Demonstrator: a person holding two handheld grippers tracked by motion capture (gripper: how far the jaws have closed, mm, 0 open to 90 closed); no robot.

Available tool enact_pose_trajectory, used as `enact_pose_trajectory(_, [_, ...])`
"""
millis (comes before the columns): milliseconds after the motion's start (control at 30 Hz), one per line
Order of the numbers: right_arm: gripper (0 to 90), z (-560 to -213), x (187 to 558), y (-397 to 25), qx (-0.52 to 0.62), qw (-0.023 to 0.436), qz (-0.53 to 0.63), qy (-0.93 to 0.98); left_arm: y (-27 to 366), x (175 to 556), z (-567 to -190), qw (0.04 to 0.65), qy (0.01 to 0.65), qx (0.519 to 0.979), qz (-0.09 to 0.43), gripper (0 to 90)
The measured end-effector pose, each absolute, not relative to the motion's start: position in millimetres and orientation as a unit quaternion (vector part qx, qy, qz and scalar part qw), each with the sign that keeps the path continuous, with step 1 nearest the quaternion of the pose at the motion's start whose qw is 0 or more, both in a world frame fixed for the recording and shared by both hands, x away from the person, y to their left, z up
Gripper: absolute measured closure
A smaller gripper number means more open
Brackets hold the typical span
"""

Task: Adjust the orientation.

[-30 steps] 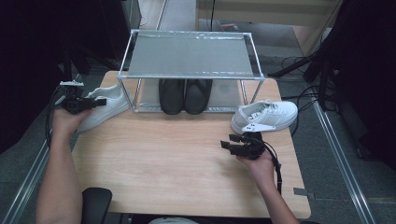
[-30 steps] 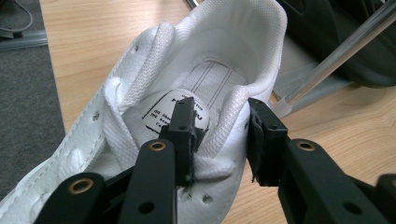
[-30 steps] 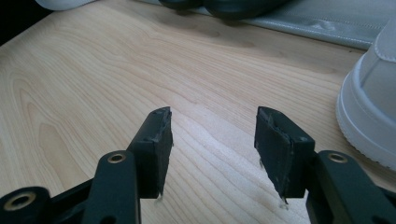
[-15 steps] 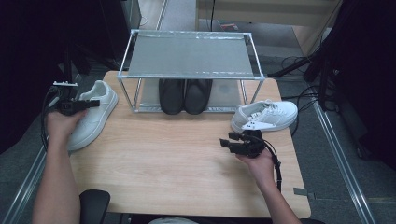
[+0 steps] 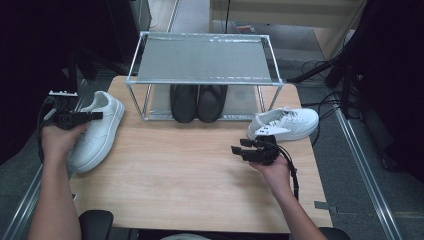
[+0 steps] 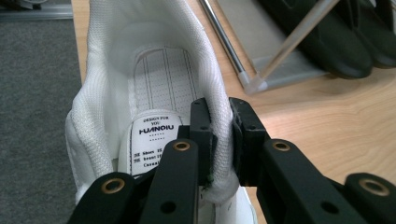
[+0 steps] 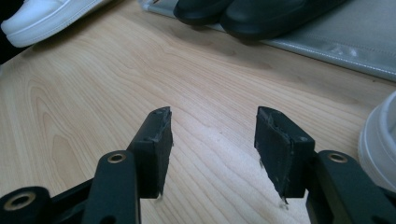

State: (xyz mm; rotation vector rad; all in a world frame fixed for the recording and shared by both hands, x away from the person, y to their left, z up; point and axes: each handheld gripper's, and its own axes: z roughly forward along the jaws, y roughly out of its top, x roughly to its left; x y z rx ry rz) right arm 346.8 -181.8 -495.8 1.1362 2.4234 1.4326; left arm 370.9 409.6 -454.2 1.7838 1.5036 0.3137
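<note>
- White shoe [image 5: 97,131] lies at the table's [image 5: 190,185] nine o'clock edge, its toe toward the person and its heel toward the rack.
- Left gripper [image 6: 222,135] pinches the padded collar of this shoe, one jaw inside the shoe and one outside.
- Its label [image 6: 152,144] shows on the insole just beside the inner jaw.
- Right gripper [image 7: 212,149] hangs over bare wood near four o'clock, with its jaws spread wide and nothing between them.
- A second white shoe [image 5: 285,122] rests at two o'clock, near the right gripper but apart from it.
- A metal rack [image 5: 202,60] stands at twelve o'clock.
- Two black shoes [image 5: 197,102] sit side by side under its shelf.
</note>
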Motion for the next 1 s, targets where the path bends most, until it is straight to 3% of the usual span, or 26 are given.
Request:
enact_pose_trajectory(433, [47.2, -493, 357, -172, 0.364, 0.047, 0.477, 0.798, 394, 329, -436, 0.401, 0.582, 0.698, 0.114, 82.8])
enact_pose_trajectory(1000, [47.2, -493, 363, -163, 0.355, 0.042, 0.477, 0.803, 347, 295, -420, 0.412, 0.529, 0.737, 0.084, 82.9])
